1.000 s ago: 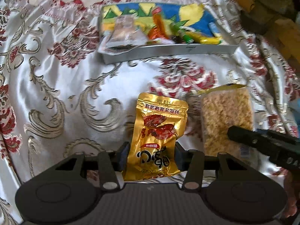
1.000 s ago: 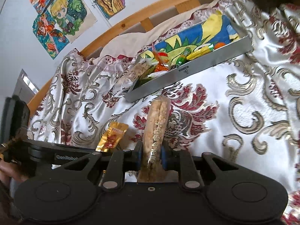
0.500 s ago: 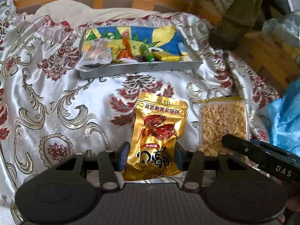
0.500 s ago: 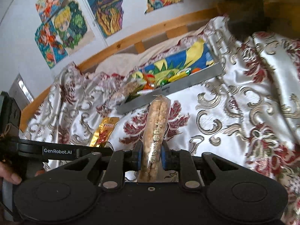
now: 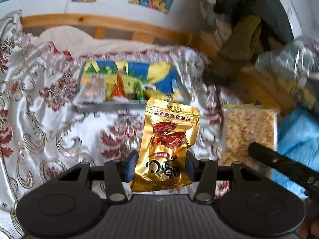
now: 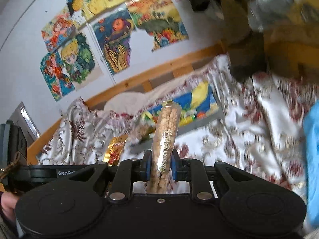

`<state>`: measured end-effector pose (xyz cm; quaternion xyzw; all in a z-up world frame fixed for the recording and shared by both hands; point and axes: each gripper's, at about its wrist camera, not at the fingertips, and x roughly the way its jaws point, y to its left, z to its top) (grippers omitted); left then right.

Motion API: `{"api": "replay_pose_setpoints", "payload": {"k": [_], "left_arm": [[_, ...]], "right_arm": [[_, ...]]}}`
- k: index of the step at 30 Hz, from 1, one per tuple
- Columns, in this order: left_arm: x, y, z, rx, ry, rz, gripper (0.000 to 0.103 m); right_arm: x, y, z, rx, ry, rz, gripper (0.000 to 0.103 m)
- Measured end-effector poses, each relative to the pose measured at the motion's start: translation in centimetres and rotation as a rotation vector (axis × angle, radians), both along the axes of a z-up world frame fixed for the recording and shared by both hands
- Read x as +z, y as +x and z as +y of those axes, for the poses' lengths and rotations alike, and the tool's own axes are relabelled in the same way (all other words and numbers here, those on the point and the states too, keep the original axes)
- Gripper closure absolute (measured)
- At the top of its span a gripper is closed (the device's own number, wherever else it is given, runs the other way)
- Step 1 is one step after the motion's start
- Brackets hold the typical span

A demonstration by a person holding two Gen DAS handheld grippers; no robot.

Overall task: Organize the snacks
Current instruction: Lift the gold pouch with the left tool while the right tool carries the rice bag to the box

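My left gripper (image 5: 159, 166) is shut on a gold foil snack pouch (image 5: 169, 139) with red pictures, held upright above the bed. My right gripper (image 6: 160, 164) is shut on a clear pack of rice crackers (image 6: 166, 137), seen edge-on in the right wrist view and flat (image 5: 249, 133) in the left wrist view, where the right gripper's black finger (image 5: 279, 163) crosses it. The grey snack tray (image 5: 127, 104) with a colourful lining holds several wrapped snacks farther back on the bed. From the right wrist view the gold pouch (image 6: 115, 149) and the tray (image 6: 207, 115) also show.
A white satin bedspread (image 5: 49, 129) with red and gold flowers covers the bed. A wooden bed rail (image 5: 99, 23) and a wall with cartoon posters (image 6: 83, 55) lie behind. Blue cloth (image 5: 297, 139) and a pile of bags (image 5: 279, 75) sit at the right.
Both grippers have risen and tilted up with their packs still held. The tray now looks farther off and the wall with posters has come into view.
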<state>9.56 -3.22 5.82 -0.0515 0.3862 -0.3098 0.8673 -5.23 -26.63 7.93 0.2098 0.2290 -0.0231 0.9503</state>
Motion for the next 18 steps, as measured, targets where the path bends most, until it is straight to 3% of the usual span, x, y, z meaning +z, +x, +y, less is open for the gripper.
{"api": "replay_pose_setpoints", "payload": {"k": [9,18], "left_arm": [[3.5,3.1,-0.4,0.088,-0.088,-0.066,0.050],[5.1,7.6,-3.5,0.119,-0.069,-0.165,0.050]], "right_arm": [[6.1,3.1,-0.2,0.018,-0.086,-0.093,0.082],[6.2,9.4,-2.7,-0.007,-0.058,-0.118,0.082]]}}
